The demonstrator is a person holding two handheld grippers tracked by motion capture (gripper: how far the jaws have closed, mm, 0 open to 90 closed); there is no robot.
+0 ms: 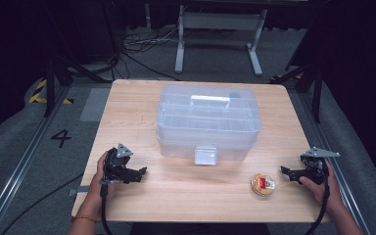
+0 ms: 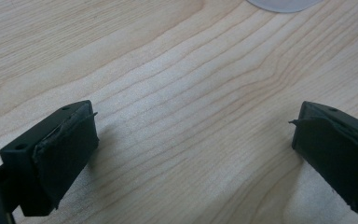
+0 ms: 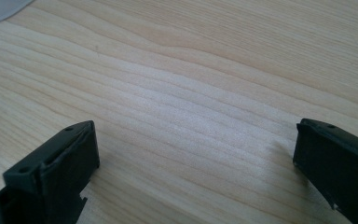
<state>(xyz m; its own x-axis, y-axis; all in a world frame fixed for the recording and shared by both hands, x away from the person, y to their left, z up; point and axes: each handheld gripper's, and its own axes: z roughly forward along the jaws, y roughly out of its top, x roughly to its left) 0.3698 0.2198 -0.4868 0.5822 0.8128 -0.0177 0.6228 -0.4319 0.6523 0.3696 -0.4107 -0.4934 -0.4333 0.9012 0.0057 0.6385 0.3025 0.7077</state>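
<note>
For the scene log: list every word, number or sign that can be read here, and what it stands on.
"4": black numeral on the grey floor left of the table.
Red label on the small round container: too small and blurred to read.
Clear plastic box: no text to be read.

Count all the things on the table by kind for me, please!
Clear plastic storage box with lid: 1
Small round yellow tin with red label: 1
Black hand-held tool: 2, left and right
Total: 4
</note>
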